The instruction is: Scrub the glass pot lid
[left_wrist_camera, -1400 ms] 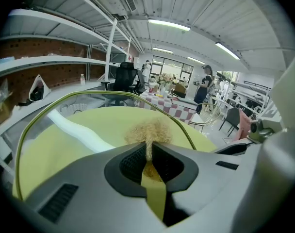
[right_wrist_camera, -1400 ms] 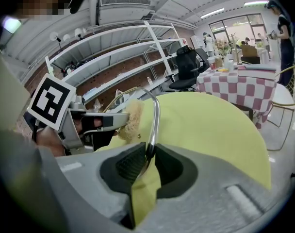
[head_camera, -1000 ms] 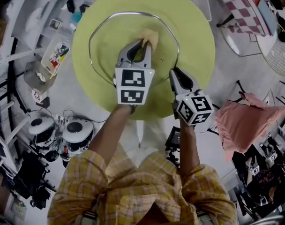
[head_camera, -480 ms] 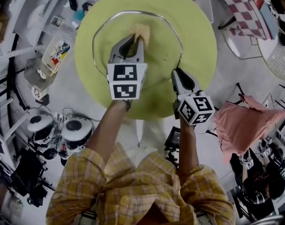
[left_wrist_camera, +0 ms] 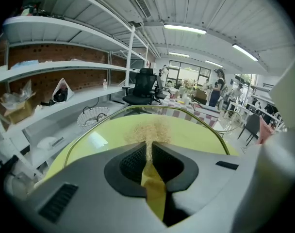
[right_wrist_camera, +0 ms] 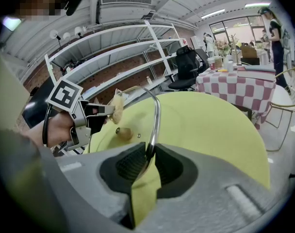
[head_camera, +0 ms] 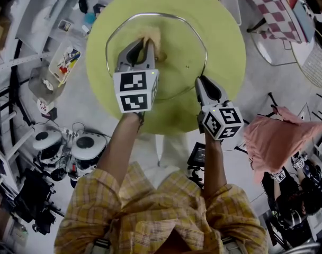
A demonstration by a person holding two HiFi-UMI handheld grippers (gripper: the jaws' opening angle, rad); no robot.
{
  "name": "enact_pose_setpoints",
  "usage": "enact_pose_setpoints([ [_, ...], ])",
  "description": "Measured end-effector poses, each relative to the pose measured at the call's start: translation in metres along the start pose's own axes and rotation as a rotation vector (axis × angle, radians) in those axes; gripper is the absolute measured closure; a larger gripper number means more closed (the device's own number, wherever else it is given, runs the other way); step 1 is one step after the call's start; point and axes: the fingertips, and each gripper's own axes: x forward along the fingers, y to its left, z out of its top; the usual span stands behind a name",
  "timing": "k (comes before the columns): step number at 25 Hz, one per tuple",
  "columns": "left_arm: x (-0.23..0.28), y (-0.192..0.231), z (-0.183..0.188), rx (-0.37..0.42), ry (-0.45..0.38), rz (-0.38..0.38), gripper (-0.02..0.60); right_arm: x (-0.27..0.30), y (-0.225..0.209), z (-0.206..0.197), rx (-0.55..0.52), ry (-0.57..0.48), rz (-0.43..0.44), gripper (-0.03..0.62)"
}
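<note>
A glass pot lid (head_camera: pixel 171 36) with a metal rim (right_wrist_camera: pixel 156 115) lies over the round yellow-green table (head_camera: pixel 224 46). My right gripper (head_camera: pixel 202 83) is shut on the lid's rim at its near right side and holds it tilted. A wooden knob (right_wrist_camera: pixel 123 133) shows through the glass in the right gripper view. My left gripper (head_camera: pixel 140 46) is shut on a tan scrubbing pad (head_camera: pixel 153 37), whose fibres (left_wrist_camera: pixel 147 131) press on the glass toward the lid's far left. In the right gripper view the left gripper (right_wrist_camera: pixel 101 111) and pad (right_wrist_camera: pixel 117 108) lie at the left.
Grey shelving (left_wrist_camera: pixel 65 76) with small items runs along the left. A red-checked table (head_camera: pixel 272 4) and a wire chair (head_camera: pixel 315 62) stand at the right; a pink cloth (head_camera: pixel 277 139) lies lower right. Round white devices (head_camera: pixel 71 147) sit on the floor at the left.
My left gripper has slid the pad across the glass toward the left and slightly farther away. The right gripper and the lid's rim have stayed put.
</note>
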Motion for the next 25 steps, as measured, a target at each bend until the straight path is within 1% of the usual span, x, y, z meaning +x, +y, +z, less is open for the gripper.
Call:
enact_pose_setpoints([
  [25, -0.021, 0.052, -0.003, -0.06, -0.01, 0.11, 0.543, -0.003, 0.004, 0.004, -0.018, -0.018, -0.02, 0.533],
])
